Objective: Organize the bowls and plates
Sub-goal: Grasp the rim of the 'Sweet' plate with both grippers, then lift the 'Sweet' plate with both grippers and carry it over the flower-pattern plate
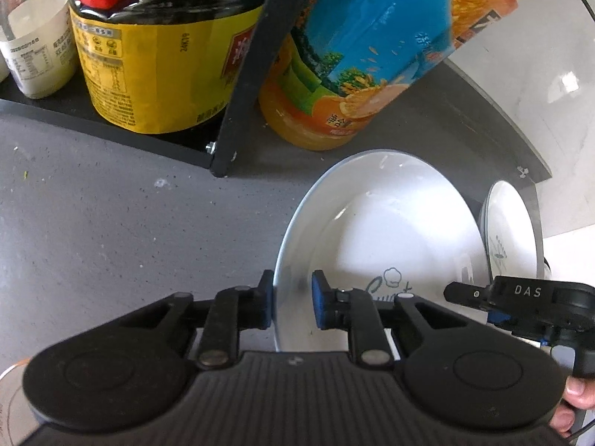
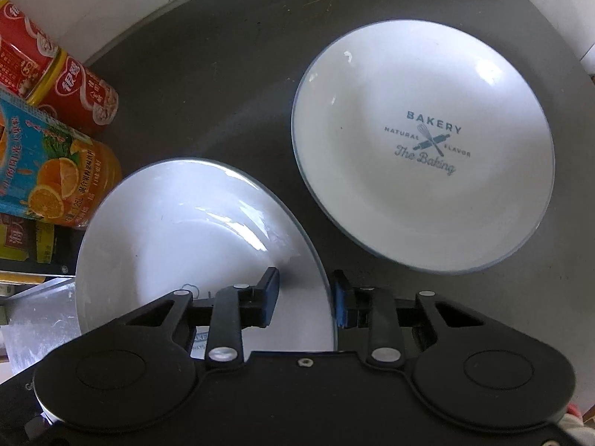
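White plate (image 1: 379, 230) sits on the grey countertop (image 1: 111, 241), its rim straddled on opposite sides by the left gripper (image 1: 292, 303) and the right gripper (image 2: 303, 295), both parted, pads not clamped. Second plate (image 2: 424, 145), printed "BAKERY", lies just beside it. Juice bottle (image 1: 357, 55) stands behind.

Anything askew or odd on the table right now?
Both tongs straddle the same near plate: left tongs on one rim, right tongs on the opposite. The orange juice bottle leans steeply against the black rack. Nothing spilled.
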`<state>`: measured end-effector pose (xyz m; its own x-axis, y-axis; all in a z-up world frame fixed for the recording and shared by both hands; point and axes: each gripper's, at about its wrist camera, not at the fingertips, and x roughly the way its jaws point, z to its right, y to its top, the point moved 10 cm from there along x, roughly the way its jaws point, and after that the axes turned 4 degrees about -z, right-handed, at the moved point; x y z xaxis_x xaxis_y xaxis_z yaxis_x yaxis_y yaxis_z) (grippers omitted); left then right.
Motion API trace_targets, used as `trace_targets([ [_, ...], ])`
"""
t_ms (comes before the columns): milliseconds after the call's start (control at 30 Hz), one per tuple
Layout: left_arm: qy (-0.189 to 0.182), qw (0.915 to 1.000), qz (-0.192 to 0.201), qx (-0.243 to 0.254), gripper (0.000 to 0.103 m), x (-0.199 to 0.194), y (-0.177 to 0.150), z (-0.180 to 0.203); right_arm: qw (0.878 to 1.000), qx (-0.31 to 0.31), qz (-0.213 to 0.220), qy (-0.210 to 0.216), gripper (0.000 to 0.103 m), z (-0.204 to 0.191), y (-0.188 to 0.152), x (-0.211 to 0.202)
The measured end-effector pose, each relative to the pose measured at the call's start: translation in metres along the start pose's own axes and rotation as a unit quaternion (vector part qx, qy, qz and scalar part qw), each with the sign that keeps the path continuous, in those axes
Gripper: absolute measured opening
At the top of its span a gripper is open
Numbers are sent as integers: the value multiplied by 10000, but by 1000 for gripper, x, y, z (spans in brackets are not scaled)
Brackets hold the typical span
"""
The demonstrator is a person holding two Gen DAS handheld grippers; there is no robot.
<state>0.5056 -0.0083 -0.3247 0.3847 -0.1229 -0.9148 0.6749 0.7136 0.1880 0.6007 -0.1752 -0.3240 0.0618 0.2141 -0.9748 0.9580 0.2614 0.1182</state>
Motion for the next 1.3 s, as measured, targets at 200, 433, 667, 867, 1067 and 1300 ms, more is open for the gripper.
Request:
trace_targets([
  [200, -17, 9999, 67, -103, 14, -6, -3, -5, 9996, -118, 207, 134, 22, 1, 4, -8],
  [433, -58, 9993, 272, -252, 14, -31, -3, -15, 9977, -341, 368, 458, 15, -6, -2, -27],
  [667, -2, 9987, 456, -232, 14, -56, -6, -21, 9947, -592, 485, 690, 11, -17, -11, -42],
  [867, -64, 9984, 527, -204, 14, -75, -12, -22, 9917, -693, 598, 903, 11, -21, -22, -60],
  [1067, -102, 9979, 584, -267, 14, -94, -21, -33, 9871, -949, 656, 1106, 11, -32, -39, -79],
  [1300, -48, 9974, 630, -356, 14, -109, -34, -52, 9819, -1193, 630, 1329, 11, -48, -58, -89],
])
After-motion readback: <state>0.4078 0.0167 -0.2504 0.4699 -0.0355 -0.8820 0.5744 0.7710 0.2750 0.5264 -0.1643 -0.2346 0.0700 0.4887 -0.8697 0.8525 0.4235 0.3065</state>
